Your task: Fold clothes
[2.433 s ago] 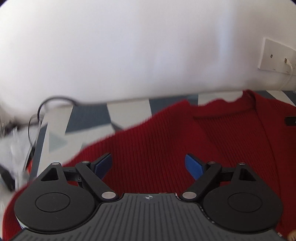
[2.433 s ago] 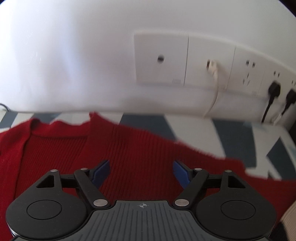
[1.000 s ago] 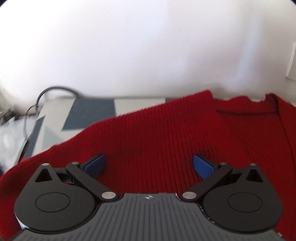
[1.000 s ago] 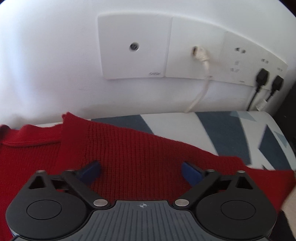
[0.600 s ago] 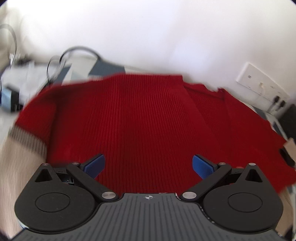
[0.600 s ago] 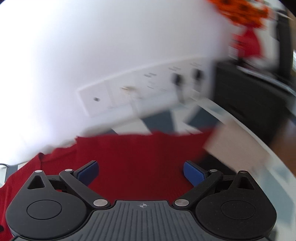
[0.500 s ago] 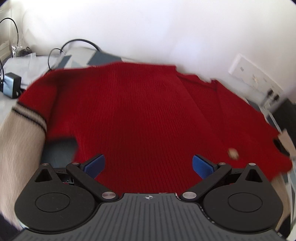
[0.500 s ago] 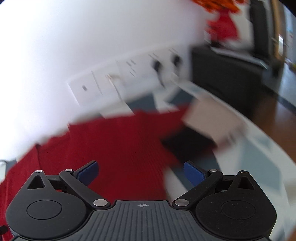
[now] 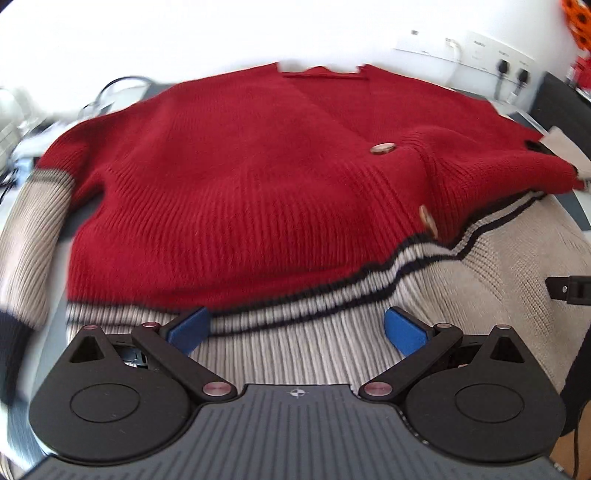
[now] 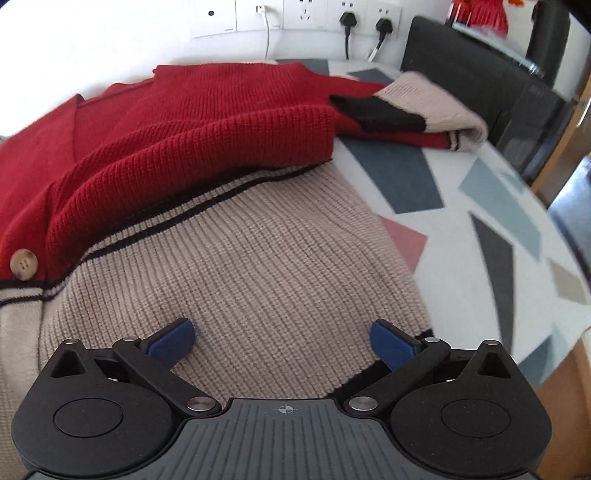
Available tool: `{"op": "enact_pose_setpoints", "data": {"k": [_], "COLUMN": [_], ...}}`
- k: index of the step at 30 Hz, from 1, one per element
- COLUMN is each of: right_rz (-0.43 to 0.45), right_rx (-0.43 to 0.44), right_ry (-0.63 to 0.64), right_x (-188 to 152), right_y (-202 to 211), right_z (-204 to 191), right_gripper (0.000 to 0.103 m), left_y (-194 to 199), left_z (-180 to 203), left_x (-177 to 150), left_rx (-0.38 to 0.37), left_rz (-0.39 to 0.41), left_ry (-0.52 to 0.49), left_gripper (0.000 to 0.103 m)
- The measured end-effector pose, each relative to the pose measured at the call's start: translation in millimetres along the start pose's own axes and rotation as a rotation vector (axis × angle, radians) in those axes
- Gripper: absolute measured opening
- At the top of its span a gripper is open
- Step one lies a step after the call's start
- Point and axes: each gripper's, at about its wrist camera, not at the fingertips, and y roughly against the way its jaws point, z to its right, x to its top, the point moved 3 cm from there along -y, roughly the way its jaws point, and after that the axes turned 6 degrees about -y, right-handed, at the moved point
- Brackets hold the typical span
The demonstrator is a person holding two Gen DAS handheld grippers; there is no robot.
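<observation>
Blue-padded fingers (image 10: 389, 345) of the right gripper (image 10: 282, 341) stand wide apart over the beige lower part of a knitted cardigan (image 10: 236, 240); they have just been opening further, and nothing is pinched between them, only the knit lying flat below. In the left wrist view the left gripper (image 9: 295, 330) is likewise spread open above the beige ribbed hem, its fingers (image 9: 188, 328) clear of the cloth as far as can be seen.

The cardigan (image 9: 236, 177) lies front-up on a table (image 10: 480, 206) whose top is patterned with grey, blue and pink angular shapes. Nearest the grippers is the beige band, then two thin black stripes, then the red upper body. The red part bulges up in a soft fold over the stripes on the right-hand side. Two brown buttons (image 9: 384, 148) sit along the front edge; one button (image 10: 23, 264) shows at the left edge of the right wrist view.

A beige sleeve (image 9: 33, 236) with a dark cuff runs down the left edge of the left wrist view. The other sleeve (image 10: 417, 107), beige with a black band, is laid across towards the far right of the table.

Beyond the collar a white wall carries a row of sockets (image 10: 295, 14) with two black plugs (image 10: 349, 18) and a white cable (image 10: 266, 29). A black chair (image 10: 480, 74) stands at the far right.
</observation>
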Motion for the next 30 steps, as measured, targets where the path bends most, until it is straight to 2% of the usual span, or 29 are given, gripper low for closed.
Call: {"op": "enact_pose_setpoints", "data": {"k": [2, 5, 10, 13, 15, 19, 21, 24, 25, 26, 27, 29, 30], "right_rz": [-0.017, -0.022, 0.023, 0.021, 0.025, 0.029, 0.032, -0.007, -0.022, -0.01, 0.024, 0.036, 0.042], "right_rx": [0.046, 0.113, 0.265, 0.358, 0.423, 0.543, 0.563, 0.517, 0.499, 0.491, 0.479, 0.466, 0.48], "right_ry": [0.017, 0.05, 0.081, 0.142, 0.216, 0.346, 0.393, 0.436, 0.445, 0.459, 0.488, 0.517, 0.475], "right_x": [2, 0, -10, -18, -24, -32, -34, -37, -39, -41, -43, -41, -33], "right_y": [0, 3, 20, 31, 40, 55, 54, 43, 39, 38, 40, 46, 49], "right_z": [6, 12, 16, 3, -11, -39, -52, -74, -80, -84, -89, -94, -93], "right_gripper": [0.102, 0.102, 0.099, 0.094, 0.083, 0.074, 0.07, 0.067, 0.064, 0.055, 0.033, 0.018, 0.016], "left_y": [11, 31, 72, 91, 102, 113, 114, 119, 121, 122, 124, 123, 123], "left_z": [1, 1, -7, -28, -43, -60, -60, -57, -57, -56, -56, -58, -61], "left_x": [-11, -25, -60, -83, -97, -113, -114, -118, -118, -119, -119, -120, -120], "left_rx": [0.02, 0.062, 0.153, 0.191, 0.195, 0.196, 0.192, 0.173, 0.169, 0.165, 0.161, 0.158, 0.154], "left_rz": [0.002, 0.016, 0.059, 0.049, 0.055, 0.078, 0.083, 0.106, 0.114, 0.121, 0.128, 0.13, 0.129], "left_ry": [0.09, 0.172, 0.204, 0.289, 0.368, 0.462, 0.463, 0.432, 0.417, 0.403, 0.389, 0.383, 0.384], "left_gripper": [0.103, 0.103, 0.103, 0.103, 0.103, 0.103, 0.103, 0.103, 0.103, 0.103, 0.103, 0.103, 0.103]}}
